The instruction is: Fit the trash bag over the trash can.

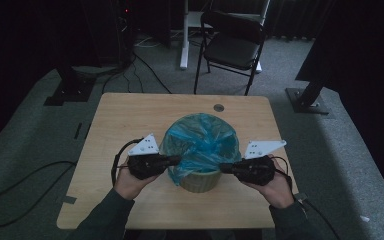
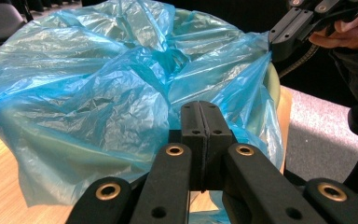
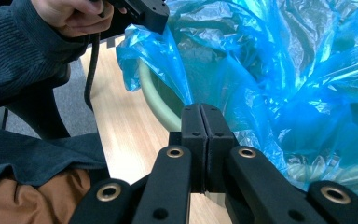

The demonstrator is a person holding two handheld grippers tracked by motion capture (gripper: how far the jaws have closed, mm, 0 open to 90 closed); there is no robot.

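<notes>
A pale green bin (image 1: 200, 182) stands near the front middle of the wooden table (image 1: 125, 120), lined with a crumpled blue plastic bag (image 1: 200, 142). My left gripper (image 1: 176, 159) is at the bin's left side, shut on the bag's edge. My right gripper (image 1: 223, 167) is at the bin's right side, also shut on the bag's edge. In the left gripper view the closed jaws pinch the bag (image 2: 98, 84), and the right gripper (image 2: 279, 42) holds the far rim. In the right gripper view the bag (image 3: 284, 70) runs taut between both grippers over the bin's rim (image 3: 156, 105).
A black folding chair (image 1: 232, 42) stands behind the table beside a white post (image 1: 184, 35). The tabletop has a cable grommet (image 1: 219, 107) near its far edge. Cables (image 1: 10, 195) trail over the carpet at the left. Dark stand bases sit at both far sides.
</notes>
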